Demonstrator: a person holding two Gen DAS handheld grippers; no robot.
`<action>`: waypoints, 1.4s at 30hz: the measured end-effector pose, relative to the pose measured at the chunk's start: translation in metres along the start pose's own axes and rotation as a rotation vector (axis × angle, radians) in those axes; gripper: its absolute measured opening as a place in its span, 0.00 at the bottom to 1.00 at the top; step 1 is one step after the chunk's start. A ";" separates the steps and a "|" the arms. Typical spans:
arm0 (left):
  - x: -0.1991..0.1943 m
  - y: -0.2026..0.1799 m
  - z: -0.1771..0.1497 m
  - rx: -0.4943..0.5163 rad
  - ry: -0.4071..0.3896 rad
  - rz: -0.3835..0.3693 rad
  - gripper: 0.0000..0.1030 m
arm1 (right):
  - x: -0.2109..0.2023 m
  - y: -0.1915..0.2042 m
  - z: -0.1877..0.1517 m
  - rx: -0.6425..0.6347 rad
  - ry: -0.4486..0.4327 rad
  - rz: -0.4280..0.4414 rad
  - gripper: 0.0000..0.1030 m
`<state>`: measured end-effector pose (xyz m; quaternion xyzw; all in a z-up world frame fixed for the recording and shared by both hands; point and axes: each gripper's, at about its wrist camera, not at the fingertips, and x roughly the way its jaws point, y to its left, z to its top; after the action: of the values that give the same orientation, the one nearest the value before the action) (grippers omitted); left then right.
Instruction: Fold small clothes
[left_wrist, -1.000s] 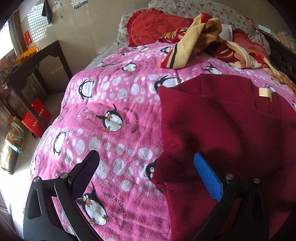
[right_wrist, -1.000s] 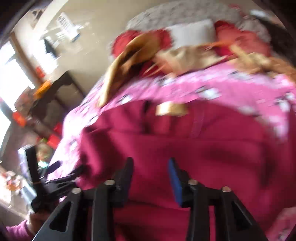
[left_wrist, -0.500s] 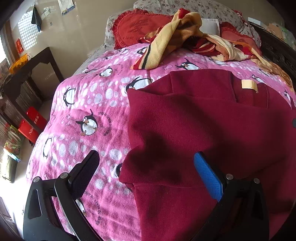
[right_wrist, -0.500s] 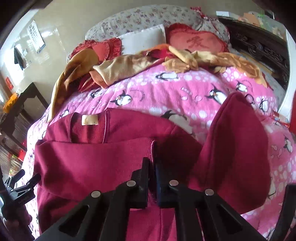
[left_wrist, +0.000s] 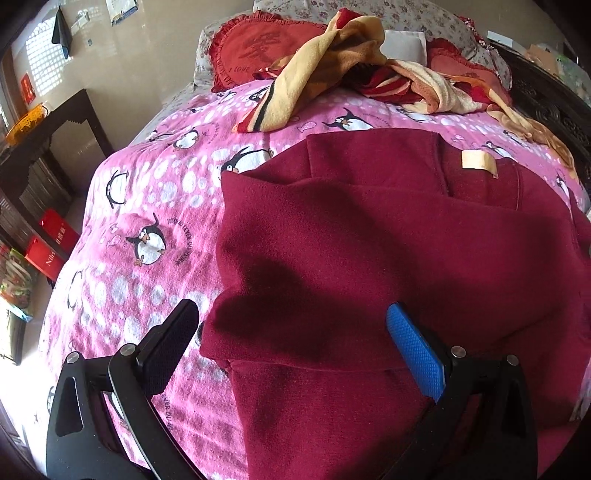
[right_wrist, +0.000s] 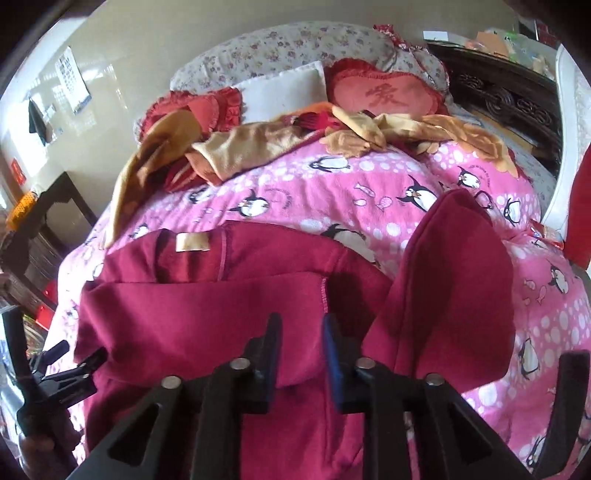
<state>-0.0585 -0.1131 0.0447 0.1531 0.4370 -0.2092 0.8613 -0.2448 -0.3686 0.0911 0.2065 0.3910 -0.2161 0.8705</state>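
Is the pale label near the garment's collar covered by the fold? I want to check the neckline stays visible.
No: in the left wrist view the pale label lies exposed above the folded edge of the dark red garment.

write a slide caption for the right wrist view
Right gripper opening above a partly folded maroon garment on a pink penguin blanket.

bed (left_wrist: 155, 206) | pink penguin blanket | on it: maroon garment (left_wrist: 369, 258), yellow-red cloths (left_wrist: 332, 55)
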 end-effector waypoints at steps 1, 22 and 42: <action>0.000 -0.002 0.000 0.001 0.001 -0.001 0.99 | -0.001 0.004 -0.003 -0.003 0.001 0.022 0.27; -0.017 -0.019 0.000 0.048 -0.027 -0.028 0.99 | -0.033 -0.054 0.010 0.092 -0.035 0.009 0.41; 0.004 -0.039 0.002 0.083 0.022 -0.015 0.99 | 0.012 -0.079 0.046 0.125 0.051 -0.057 0.44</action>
<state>-0.0746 -0.1486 0.0396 0.1878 0.4385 -0.2318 0.8478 -0.2533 -0.4605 0.0948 0.2548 0.4045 -0.2594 0.8391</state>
